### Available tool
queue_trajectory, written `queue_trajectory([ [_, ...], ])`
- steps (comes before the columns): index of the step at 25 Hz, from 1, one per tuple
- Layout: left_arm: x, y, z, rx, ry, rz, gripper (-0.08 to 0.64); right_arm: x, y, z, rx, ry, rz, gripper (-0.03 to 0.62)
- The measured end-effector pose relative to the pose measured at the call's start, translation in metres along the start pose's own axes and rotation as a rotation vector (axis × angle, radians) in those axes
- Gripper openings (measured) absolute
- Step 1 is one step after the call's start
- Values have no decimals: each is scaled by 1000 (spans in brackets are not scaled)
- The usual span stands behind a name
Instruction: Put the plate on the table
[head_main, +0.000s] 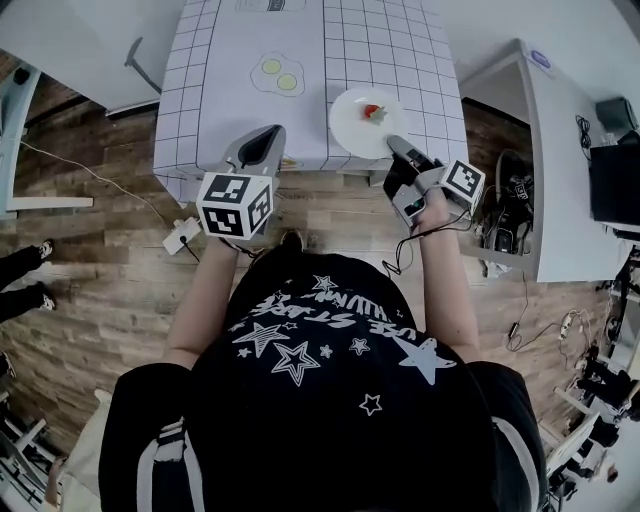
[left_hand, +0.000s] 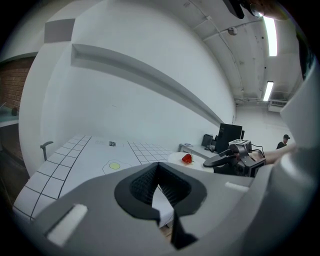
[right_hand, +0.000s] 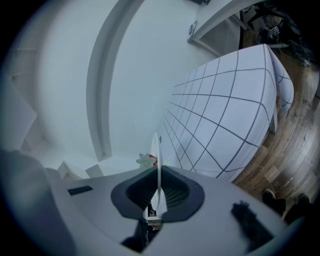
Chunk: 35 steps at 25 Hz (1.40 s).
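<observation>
Plate (head_main: 352, 128) faces up, level over table (head_main: 240, 40), rim clamped in right gripper (head_main: 396, 144).

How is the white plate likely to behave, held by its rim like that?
Probably stiff: the plate looks flat and unbent though the right gripper pinches only its near rim. Held off-centre, it may tend to pivot. The strawberry lies loose on it and could roll if it tilts.
</observation>
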<state>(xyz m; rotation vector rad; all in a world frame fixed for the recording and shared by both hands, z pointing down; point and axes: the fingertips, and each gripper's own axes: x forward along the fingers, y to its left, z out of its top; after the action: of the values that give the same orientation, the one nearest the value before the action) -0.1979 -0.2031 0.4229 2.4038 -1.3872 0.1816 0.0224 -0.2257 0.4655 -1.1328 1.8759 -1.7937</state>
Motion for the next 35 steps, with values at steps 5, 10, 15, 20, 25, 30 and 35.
queue_trajectory([
  [5, 9, 18, 3, -15, 2, -14, 9, 14, 5, -2, -18, 2, -14, 21],
  [10, 20, 18, 3, -16, 11, -35, 9, 11, -1, 12, 1, -32, -28, 21],
  [15, 31, 14, 2, -18, 27, -18, 9, 13, -10, 23, 18, -15, -29, 21],
  [20, 46, 9, 4, -15, 30, 33, 9, 26, -14, 44, 10, 46, -13, 21],
  [25, 70, -2, 14, -35, 19, 92, 9, 39, -8, 81, -18, 110, 11, 21],
  [30, 105, -25, 22, -35, 14, 126, 9, 42, -9, 125, -36, 158, 36, 21],
  [35, 146, -57, 20, -30, 30, 128, 9, 32, -31, 170, -36, 162, 36, 21],
])
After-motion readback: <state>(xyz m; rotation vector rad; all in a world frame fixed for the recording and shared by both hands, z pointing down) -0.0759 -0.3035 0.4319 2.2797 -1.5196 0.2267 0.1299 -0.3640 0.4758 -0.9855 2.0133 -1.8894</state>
